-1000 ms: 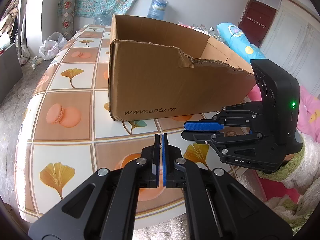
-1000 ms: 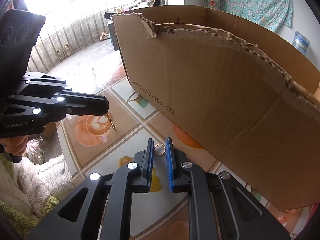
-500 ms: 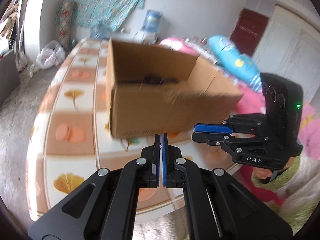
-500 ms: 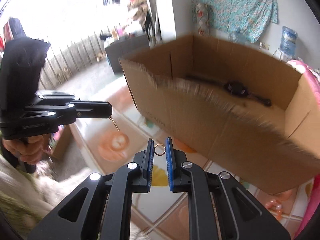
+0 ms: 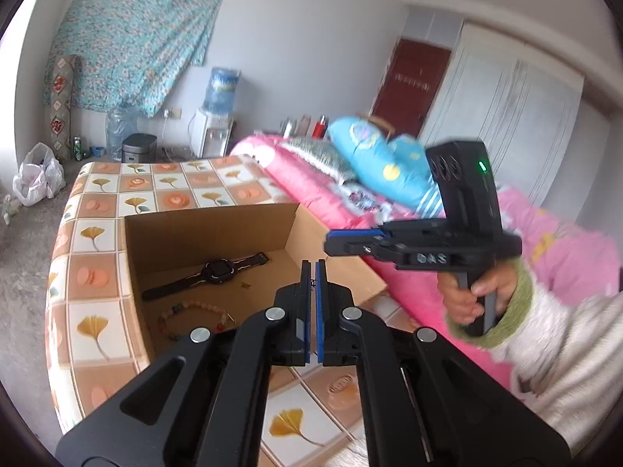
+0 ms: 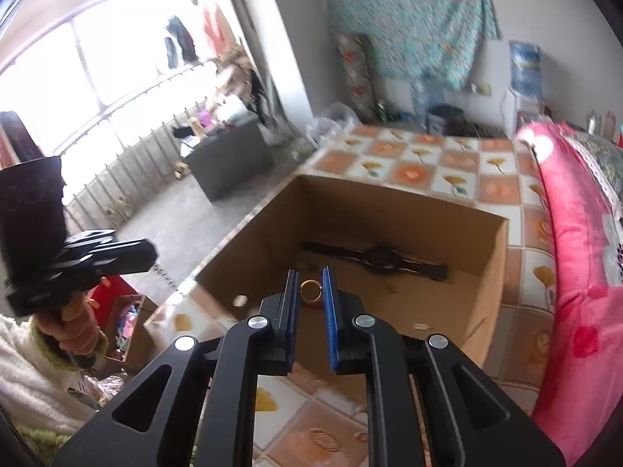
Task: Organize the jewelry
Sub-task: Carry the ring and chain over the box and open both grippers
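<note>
Ring and chain carried above the box

The right gripper [image 6: 309,303] pinches a gold ring [image 6: 310,291] at frame centre over the cardboard box [image 6: 393,210]; left gripper [image 5: 310,284] fingers closed on a thin chain [image 6: 165,274]. Either could slip and miss onto the counter [image 5: 93,241].

"DAS" in raised letters on the right gripper [image 5: 338,242] body

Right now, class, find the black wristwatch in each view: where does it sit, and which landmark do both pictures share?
Left wrist view: the wristwatch lies on the cardboard box floor, left of centre, above the bead bracelet.
Right wrist view: the wristwatch lies along the box's far wall, just right of centre.
Shared landmark: the blue water bottle by the wall.
</note>
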The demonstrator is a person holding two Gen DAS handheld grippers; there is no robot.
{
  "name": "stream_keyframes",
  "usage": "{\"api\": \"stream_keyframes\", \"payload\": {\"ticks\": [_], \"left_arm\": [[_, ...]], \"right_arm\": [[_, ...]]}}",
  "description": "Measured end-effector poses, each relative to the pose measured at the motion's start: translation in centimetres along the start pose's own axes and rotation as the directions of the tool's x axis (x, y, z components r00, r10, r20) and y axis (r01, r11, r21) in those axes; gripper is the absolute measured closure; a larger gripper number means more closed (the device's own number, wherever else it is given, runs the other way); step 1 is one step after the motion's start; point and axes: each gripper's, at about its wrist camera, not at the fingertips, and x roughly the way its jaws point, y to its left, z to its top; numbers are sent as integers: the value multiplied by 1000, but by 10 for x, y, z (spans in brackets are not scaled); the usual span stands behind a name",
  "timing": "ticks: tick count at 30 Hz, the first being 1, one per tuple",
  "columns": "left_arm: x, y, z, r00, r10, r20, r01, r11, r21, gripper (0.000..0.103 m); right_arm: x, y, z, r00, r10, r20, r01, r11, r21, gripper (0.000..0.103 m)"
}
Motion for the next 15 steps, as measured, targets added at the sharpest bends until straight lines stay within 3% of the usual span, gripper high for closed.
{"api": "stream_keyframes", "payload": {"ticks": [4,7,15], "left_arm": [[64,7,8,985,15,-174,-20,999,-26,102],[110,18,3,950,36,-311,-55,997,-54,102],[168,38,-13,880,4,-475,-79,988,-137,102]], "right_arm": [[44,-35,19,985,-12,-174,20,999,47,90],[78,-51,21,957,-18,-289,35,998,51,90],[135,-65,12,885,-69,-460,71,997,-13,90]]}}
